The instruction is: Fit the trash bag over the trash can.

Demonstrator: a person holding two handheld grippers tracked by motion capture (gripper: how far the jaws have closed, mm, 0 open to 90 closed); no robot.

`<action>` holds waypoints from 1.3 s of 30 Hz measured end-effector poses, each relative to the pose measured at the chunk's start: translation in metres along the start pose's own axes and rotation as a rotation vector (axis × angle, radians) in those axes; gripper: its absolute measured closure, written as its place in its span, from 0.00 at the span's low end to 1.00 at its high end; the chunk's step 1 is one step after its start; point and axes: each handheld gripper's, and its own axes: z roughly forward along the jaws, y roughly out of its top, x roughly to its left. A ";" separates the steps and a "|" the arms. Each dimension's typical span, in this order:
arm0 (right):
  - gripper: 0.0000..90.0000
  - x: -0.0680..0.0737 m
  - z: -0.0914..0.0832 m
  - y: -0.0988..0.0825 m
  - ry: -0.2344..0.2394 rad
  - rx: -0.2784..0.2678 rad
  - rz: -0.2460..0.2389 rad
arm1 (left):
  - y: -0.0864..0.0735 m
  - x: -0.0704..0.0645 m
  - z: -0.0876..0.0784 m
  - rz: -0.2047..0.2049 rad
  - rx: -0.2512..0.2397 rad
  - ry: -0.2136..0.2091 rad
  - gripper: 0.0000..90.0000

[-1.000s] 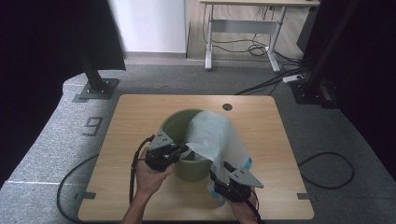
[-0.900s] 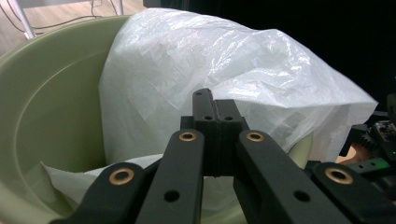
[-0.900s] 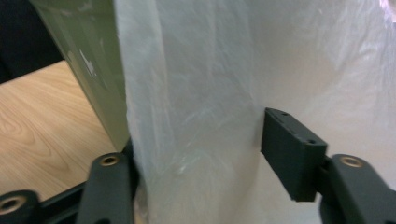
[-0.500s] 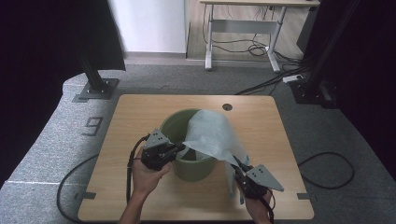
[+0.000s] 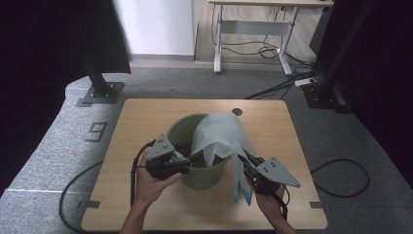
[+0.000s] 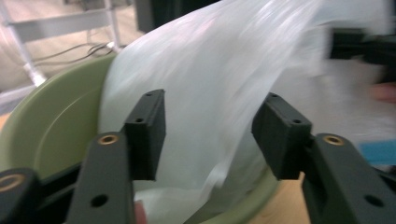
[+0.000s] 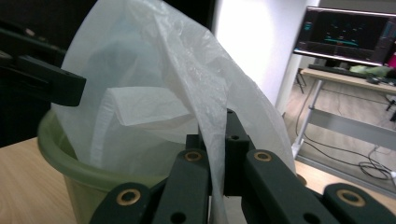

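A single large dark numeral "9" [image 5: 99, 131] stood on the grey speckled floor mat [image 5: 58, 156], just left of the light wooden bench [image 5: 146, 117]. The dark monitor screen [image 7: 348, 35] on the far desk carried faint lines too small to be read.

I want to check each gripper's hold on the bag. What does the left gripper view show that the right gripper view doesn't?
Left gripper view: the left gripper stands open, its jaws apart around the white bag without pinching it.

Right gripper view: the right gripper is shut on a fold of the bag; a monitor stands behind.

Both: the bag billowing out of the green bin.
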 end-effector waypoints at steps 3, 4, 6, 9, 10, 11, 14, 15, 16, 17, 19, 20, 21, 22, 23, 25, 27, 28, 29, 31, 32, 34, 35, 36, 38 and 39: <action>0.98 0.005 0.005 0.005 0.024 0.007 -0.017 | 0.005 -0.005 0.000 0.029 -0.001 -0.004 0.46; 0.98 0.007 0.007 0.006 0.030 0.012 -0.024 | 0.006 -0.006 0.001 0.031 0.000 0.000 0.46; 0.98 0.011 0.010 0.007 0.058 0.028 -0.027 | 0.007 -0.006 0.003 0.033 0.005 0.005 0.49; 0.98 0.017 0.014 0.007 0.088 0.049 -0.052 | 0.007 -0.006 0.006 0.031 0.012 0.016 0.58; 0.98 0.018 0.015 0.007 0.096 0.055 -0.054 | 0.007 -0.006 0.007 0.030 0.009 0.026 0.63; 0.98 0.018 0.016 0.006 0.100 0.060 -0.053 | 0.007 -0.005 0.007 0.026 0.004 0.028 0.70; 0.98 0.016 0.017 0.005 0.114 0.068 -0.029 | 0.007 -0.003 0.006 0.021 -0.006 0.018 0.85; 0.98 0.016 0.017 0.005 0.114 0.068 -0.029 | 0.007 -0.003 0.006 0.021 -0.006 0.018 0.89; 0.97 0.015 0.017 0.004 0.117 0.070 -0.021 | 0.007 -0.003 0.007 0.024 -0.006 0.029 0.89; 0.96 0.013 0.016 0.004 0.121 0.072 -0.006 | 0.007 -0.002 0.007 0.023 -0.006 0.031 0.93; 0.91 0.009 0.014 0.004 0.132 0.069 0.026 | 0.006 0.002 0.009 0.011 0.002 0.042 0.97; 0.91 0.009 0.014 0.004 0.132 0.069 0.026 | 0.006 0.002 0.009 0.011 0.002 0.042 0.97; 0.80 0.007 0.010 0.003 0.136 0.062 0.039 | 0.006 0.004 0.011 0.010 0.014 0.058 0.97; 0.80 0.007 0.010 0.003 0.136 0.062 0.039 | 0.006 0.004 0.011 0.010 0.014 0.058 0.97; 0.67 0.007 0.007 0.002 0.123 0.059 0.043 | 0.006 0.007 0.013 0.004 0.028 0.077 0.98; 0.57 0.009 0.004 0.001 0.117 0.067 0.038 | 0.006 0.009 0.014 0.000 0.031 0.082 0.98; 0.50 0.010 -0.002 -0.001 0.128 0.066 0.041 | 0.006 0.014 0.015 -0.018 0.041 0.101 0.99; 0.48 0.011 -0.005 -0.002 0.138 0.067 0.046 | 0.005 0.016 0.015 -0.021 0.045 0.109 0.99; 0.46 0.011 -0.008 -0.003 0.149 0.067 0.051 | 0.005 0.017 0.014 -0.025 0.049 0.116 0.98; 0.44 0.010 -0.017 -0.005 0.180 0.062 0.065 | 0.004 0.022 0.012 -0.040 0.053 0.133 0.98; 0.43 0.008 -0.022 -0.006 0.201 0.060 0.078 | 0.003 0.024 0.012 -0.046 0.054 0.137 0.98; 0.42 0.006 -0.028 -0.006 0.221 0.058 0.099 | 0.002 0.030 0.009 -0.068 0.062 0.151 0.98; 0.41 0.004 -0.031 -0.007 0.230 0.055 0.109 | 0.001 0.034 0.008 -0.082 0.067 0.158 0.98; 0.41 0.002 -0.036 -0.007 0.244 0.052 0.127 | 0.001 0.034 0.008 -0.082 0.067 0.158 0.98; 0.41 -0.001 -0.041 -0.008 0.265 0.046 0.150 | -0.003 0.041 0.004 -0.105 0.072 0.176 0.98; 0.41 -0.003 -0.044 -0.010 0.265 0.047 0.151 | -0.004 0.044 0.002 -0.116 0.072 0.179 0.98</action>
